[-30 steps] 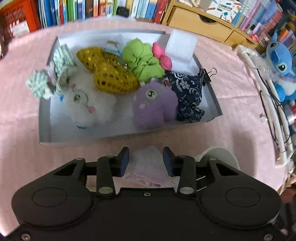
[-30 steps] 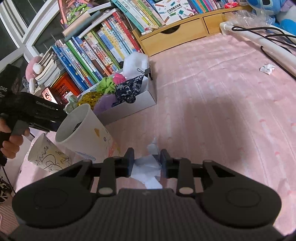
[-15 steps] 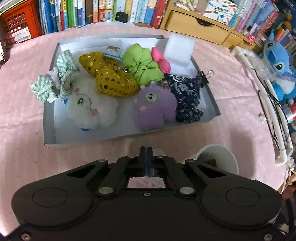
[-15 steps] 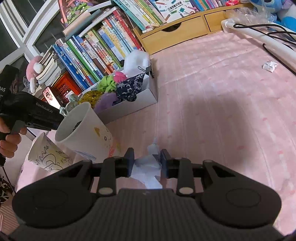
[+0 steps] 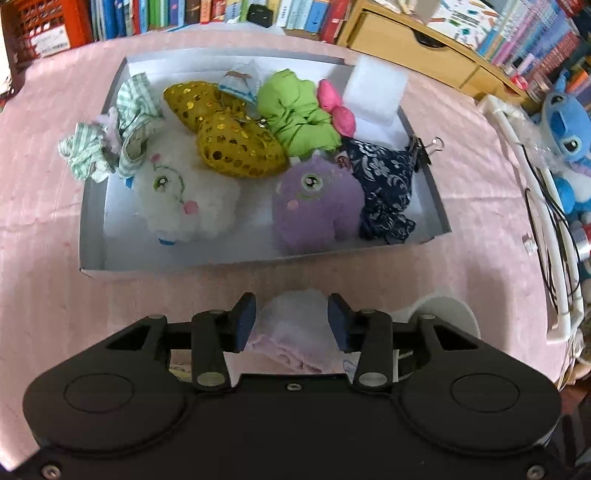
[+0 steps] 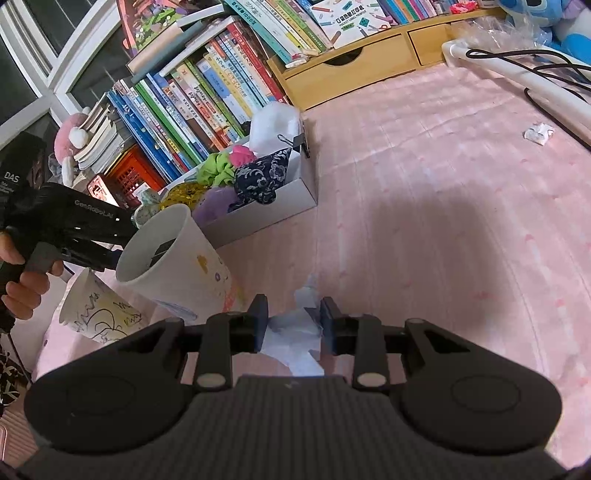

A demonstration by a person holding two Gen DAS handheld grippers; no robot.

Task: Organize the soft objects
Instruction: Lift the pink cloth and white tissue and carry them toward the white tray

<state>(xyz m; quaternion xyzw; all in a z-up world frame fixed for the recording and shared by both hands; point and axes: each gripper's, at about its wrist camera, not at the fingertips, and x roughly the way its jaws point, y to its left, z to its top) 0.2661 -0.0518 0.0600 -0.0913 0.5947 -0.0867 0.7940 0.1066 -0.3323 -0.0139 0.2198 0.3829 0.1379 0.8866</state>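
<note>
Rows of books (image 6: 207, 99), wooden drawer unit (image 6: 354, 66), two paper cups (image 6: 177, 258), orange crate (image 5: 40, 29), black cable (image 6: 535, 62)

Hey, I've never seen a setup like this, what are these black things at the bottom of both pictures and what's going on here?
No robot here: a person holds a handheld two-finger tool in each hand, each with a fisheye camera looking along its fingers.

The left tool view looks down on a white box on a pink tablecloth. Inside lie a white plush, a purple plush, a gold sequin pouch, a green scrunchie and a navy floral cloth. Its jaws have just been opening, with a pale pink cloth between them, not pinched.

The right tool view looks across the table. It grips crumpled white paper. Beside it stand two decorated paper cups, and the hand holding the other tool shows at the edge.
</note>
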